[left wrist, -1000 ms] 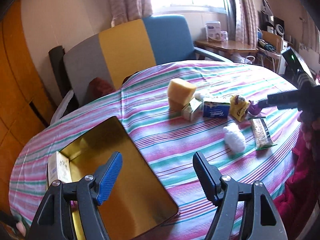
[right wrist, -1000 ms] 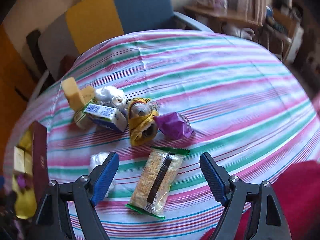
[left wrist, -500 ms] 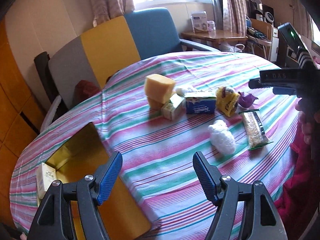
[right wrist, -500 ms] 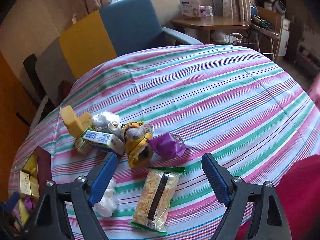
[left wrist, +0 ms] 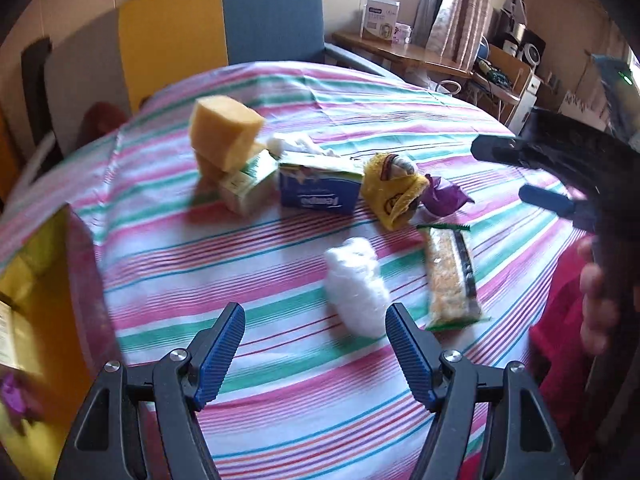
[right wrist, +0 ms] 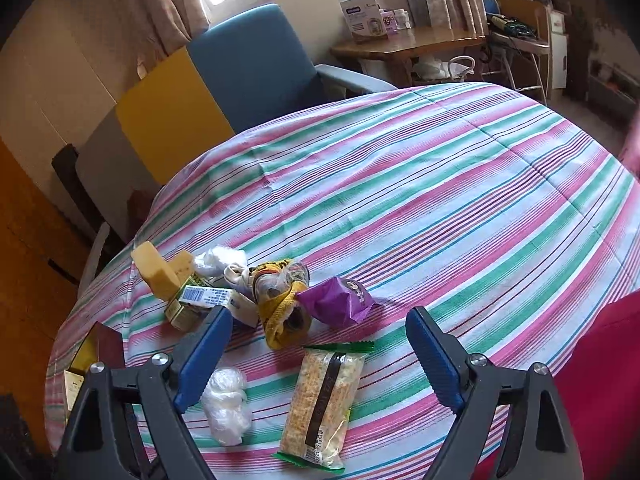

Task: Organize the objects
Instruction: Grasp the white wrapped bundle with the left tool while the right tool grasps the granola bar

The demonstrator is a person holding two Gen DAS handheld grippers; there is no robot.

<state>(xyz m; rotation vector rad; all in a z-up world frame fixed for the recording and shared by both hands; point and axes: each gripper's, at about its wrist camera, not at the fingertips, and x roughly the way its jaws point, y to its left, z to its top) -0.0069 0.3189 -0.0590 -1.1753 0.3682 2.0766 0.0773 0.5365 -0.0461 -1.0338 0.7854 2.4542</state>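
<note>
Both pairs of blue ribbed fingers stand released, with nothing between them. On the left gripper (left wrist: pixel 314 344) they hover over bare striped tablecloth (left wrist: pixel 280 264), just short of a white, crumpled, soft plastic-wrapped bundle (left wrist: pixel 356 286). The right gripper (right wrist: pixel 318 350) has just been spreading its jaws wider; below their gap lies a long clear-wrapped cereal bar with a dark stripe and green crimped ends (right wrist: pixel 320 400), untouched.

Both things lie near the table's near edge, the bundle beside the bar. Further toward the middle sits a cluster: yellow sponge block (left wrist: pixel 224 138), blue tissue pack (left wrist: pixel 318 196), yellow cloth pouch (left wrist: pixel 394 194), purple foil packet (right wrist: pixel 336 300). A gold-lined open tin box (left wrist: pixel 36 308) waits at the left edge (probably the destination).

The bar looks light, crinkly, slippery and likely brittle; pinching across its narrow middle seems safest. The bundle should squash, so a deep central grasp suits it.
</note>
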